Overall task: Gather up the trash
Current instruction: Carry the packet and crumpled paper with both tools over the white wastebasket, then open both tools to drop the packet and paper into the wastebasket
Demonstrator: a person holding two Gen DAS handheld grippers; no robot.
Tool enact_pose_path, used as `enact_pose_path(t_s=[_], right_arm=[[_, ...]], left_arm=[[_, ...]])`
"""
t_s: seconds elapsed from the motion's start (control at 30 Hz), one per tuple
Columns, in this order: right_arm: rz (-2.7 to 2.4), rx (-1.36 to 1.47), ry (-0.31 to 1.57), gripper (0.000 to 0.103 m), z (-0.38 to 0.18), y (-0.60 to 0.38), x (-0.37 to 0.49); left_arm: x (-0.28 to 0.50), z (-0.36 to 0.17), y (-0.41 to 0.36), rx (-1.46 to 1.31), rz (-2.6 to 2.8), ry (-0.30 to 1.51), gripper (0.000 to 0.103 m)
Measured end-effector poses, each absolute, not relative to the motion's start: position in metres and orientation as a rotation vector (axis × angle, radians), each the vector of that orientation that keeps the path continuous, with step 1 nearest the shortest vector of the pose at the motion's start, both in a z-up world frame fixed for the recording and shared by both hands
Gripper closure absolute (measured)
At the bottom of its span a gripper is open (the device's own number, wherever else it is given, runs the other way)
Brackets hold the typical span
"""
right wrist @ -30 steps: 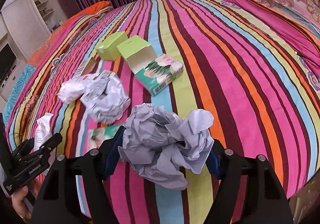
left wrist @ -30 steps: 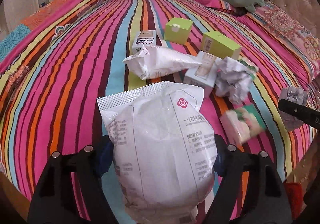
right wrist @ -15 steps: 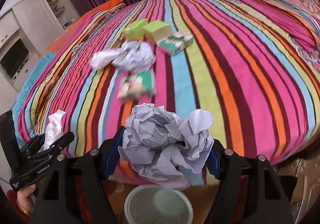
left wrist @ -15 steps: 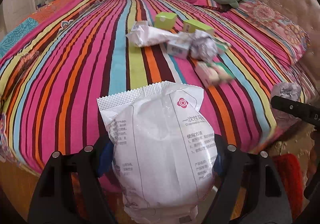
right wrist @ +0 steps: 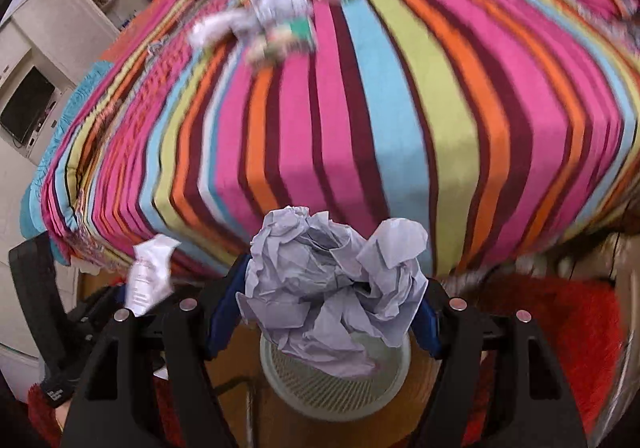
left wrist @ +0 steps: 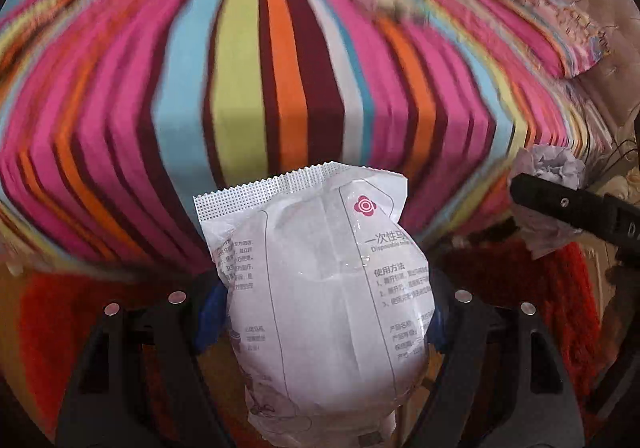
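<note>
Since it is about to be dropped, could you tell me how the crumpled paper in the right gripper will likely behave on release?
The crumpled paper looks light and loosely wadded, so it should fall slowly. Its springy folds may catch on the right gripper. It hangs above the wastebasket, so it probably lands inside.

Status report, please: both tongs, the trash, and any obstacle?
Left tongs shut on packet. Right tongs shut on paper ball, above bin. No obstacle seen.
</note>
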State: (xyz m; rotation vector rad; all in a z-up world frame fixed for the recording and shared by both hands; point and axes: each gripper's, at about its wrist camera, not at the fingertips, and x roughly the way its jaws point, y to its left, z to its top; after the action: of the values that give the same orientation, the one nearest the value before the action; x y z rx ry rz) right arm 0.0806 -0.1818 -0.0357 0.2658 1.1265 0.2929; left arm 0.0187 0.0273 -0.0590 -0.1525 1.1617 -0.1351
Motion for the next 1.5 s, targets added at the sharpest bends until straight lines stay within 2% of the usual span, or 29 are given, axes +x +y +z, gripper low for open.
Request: enact_pose_path(t_s=[0.3, 0.6, 1.07, 1.3, 1.33, 1.43, 1.5], right_arm=[[0.284, 0.409, 1.437, 0.035, -0.123, -0.172, 0.073], [0.198, 0.485, 1.67, 0.035, -0.197, -0.166, 0.08], [0.102, 0.55, 1.846, 0.035, -0.264, -0.162, 0.075], [0.081, 0.585, 1.905, 0.034, -0.284, -0.164, 0.072], [0.078, 0.579, 1.909, 0.033, -0.286, -0.164, 0.073], [0.071, 0.557, 1.916, 0.014, -0.288, -0.161, 0.072], [0.061, 0.545, 1.908, 0.013, -0.287, -0.162, 0.072]], left_arm=[[0.027, -0.126, -0.001, -0.079, -0.163, 1.428, 0.028], [0.037, -0.199, -0.01, -0.037, -0.118, 1.7, 0.028], [0.036, -0.265, -0.006, -0.145, -0.096, 1.888, 0.028], [0.035, -0.278, -0.008, -0.175, -0.085, 1.925, 0.027], [0.034, -0.279, -0.007, -0.178, -0.084, 1.935, 0.026], [0.032, -0.285, -0.009, -0.147, -0.06, 1.964, 0.024], [0.03, -0.287, -0.009, -0.143, -0.057, 1.973, 0.022]])
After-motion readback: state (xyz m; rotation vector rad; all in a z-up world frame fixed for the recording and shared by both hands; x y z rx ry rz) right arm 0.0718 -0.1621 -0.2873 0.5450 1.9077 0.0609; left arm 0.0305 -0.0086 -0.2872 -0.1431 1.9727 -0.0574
